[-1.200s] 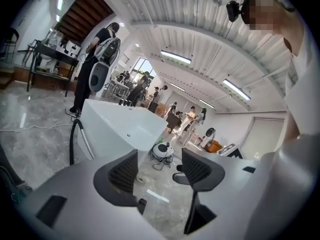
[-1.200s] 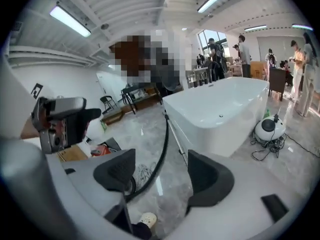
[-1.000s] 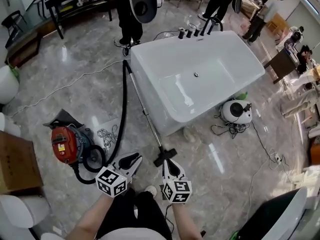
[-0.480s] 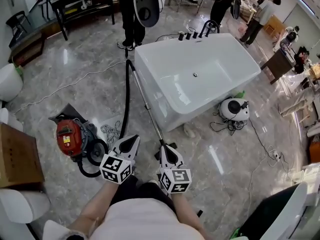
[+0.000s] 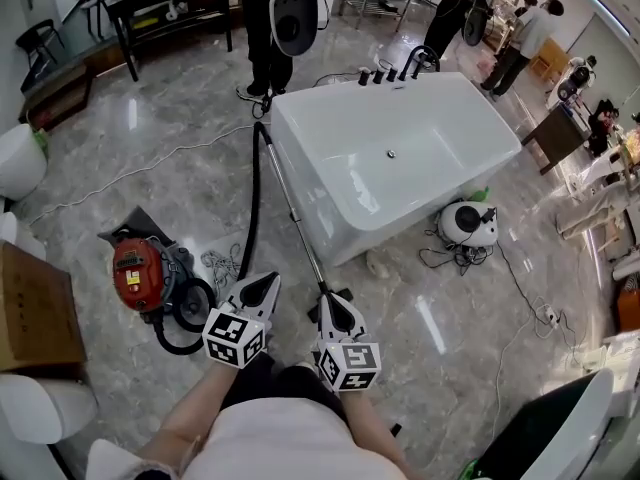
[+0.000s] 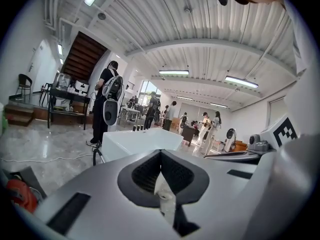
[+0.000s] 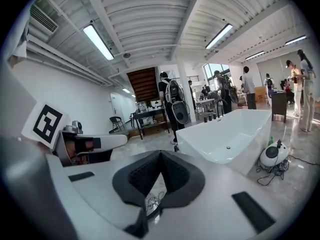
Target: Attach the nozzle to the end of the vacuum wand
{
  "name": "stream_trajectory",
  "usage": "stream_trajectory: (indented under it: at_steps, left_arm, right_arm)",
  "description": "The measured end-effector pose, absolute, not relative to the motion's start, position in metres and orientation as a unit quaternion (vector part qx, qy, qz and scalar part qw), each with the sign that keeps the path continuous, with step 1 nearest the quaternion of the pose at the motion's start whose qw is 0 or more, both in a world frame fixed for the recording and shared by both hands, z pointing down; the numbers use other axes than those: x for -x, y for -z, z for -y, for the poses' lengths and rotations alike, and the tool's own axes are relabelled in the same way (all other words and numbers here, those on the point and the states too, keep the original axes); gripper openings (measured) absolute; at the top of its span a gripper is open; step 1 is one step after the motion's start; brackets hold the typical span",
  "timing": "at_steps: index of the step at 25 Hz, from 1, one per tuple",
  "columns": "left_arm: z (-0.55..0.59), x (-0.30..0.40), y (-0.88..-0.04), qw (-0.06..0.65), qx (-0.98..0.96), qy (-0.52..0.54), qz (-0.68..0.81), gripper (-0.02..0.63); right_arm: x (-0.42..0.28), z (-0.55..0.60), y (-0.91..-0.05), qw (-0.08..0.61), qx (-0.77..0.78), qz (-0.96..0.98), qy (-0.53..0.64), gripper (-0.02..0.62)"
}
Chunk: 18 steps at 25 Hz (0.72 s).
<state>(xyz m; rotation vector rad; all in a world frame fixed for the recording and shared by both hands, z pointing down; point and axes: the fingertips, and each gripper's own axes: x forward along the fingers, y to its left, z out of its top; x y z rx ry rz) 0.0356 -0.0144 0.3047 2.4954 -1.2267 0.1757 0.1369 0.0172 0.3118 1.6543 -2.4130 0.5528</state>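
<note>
Left claw (image 5: 264,286) and right claw (image 5: 329,301) hover clenched, empty; the nozzle (image 5: 344,292) lies on the floor beside the right claw, seemingly seated on the vacuum wand (image 5: 290,213)'s near end; attachment looks done; next, a check that the joint holds

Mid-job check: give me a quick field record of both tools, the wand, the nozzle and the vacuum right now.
left tool: shut, empty
right tool: shut, empty, over the wand's near end
vacuum wand: lying alongside the bathtub
nozzle: black, at the wand's near end, partly hidden by the right tool
red vacuum: left of the wand; black hose leads to the wand's far end
</note>
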Motion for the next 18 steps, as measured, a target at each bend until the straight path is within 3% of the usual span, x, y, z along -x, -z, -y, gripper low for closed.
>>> stream_trajectory:
  at_steps: [18]
  left_arm:
    - [0.014, -0.024, -0.308, 0.192, -0.868, -0.067, 0.453, 0.009]
  right_arm:
    - [-0.126, -0.015, -0.319, 0.095, -0.526, 0.824, -0.19, 0.015]
